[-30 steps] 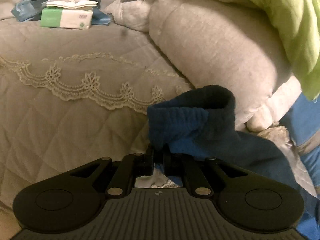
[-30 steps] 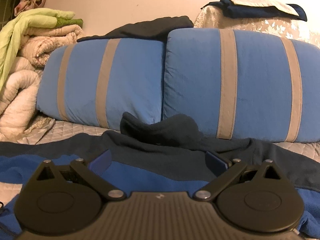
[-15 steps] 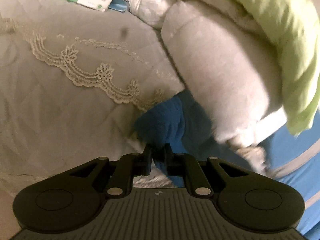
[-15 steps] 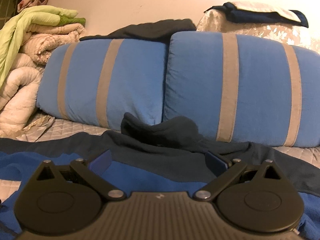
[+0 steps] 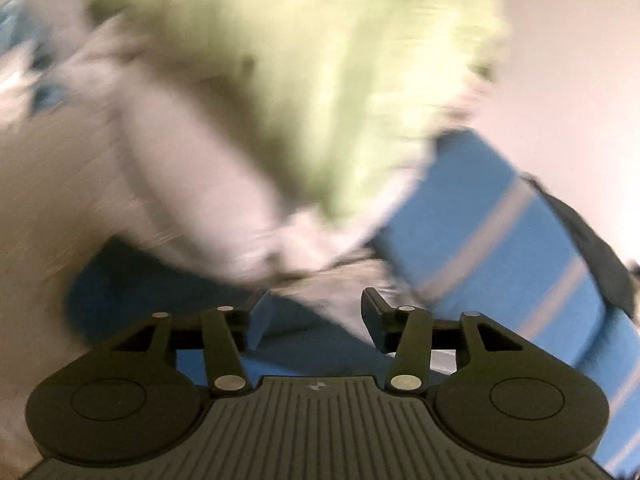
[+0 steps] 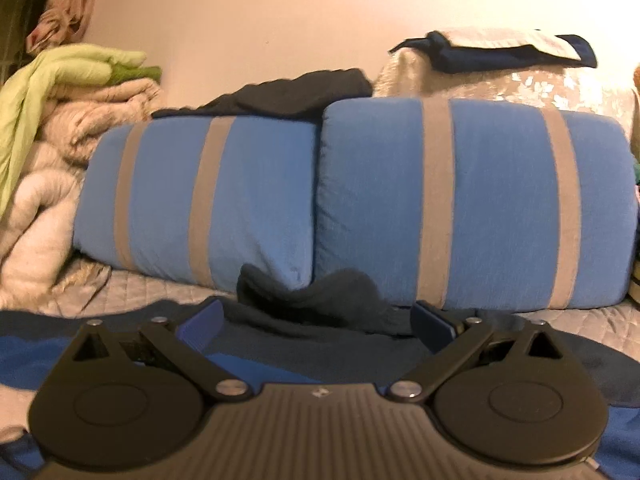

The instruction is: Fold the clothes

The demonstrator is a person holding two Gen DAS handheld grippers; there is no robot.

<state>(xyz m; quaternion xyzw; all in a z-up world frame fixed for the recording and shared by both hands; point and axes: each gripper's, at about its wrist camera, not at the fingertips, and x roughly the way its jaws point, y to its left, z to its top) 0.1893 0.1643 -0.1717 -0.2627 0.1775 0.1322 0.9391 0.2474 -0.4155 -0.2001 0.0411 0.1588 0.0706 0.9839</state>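
A blue and navy garment (image 6: 304, 332) lies spread on the bed, its dark collar (image 6: 320, 296) bunched up against the pillows. My right gripper (image 6: 316, 322) hovers low over it, open, with nothing between its fingers. The left wrist view is heavily blurred; my left gripper (image 5: 314, 312) is open and empty, and the garment's blue sleeve (image 5: 120, 292) lies on the bedspread below and to the left of it.
Two blue pillows with grey stripes (image 6: 472, 204) stand behind the garment, with dark clothes (image 6: 288, 94) on top. A pile of cream quilts (image 6: 44, 184) and a lime-green blanket (image 6: 60, 76) fills the left side. A beige quilted bedspread (image 6: 120, 284) covers the bed.
My left gripper has opened and let go of the blue sleeve, then swung quickly up and right towards the quilts and pillow. My right gripper has stayed open and hardly moved.
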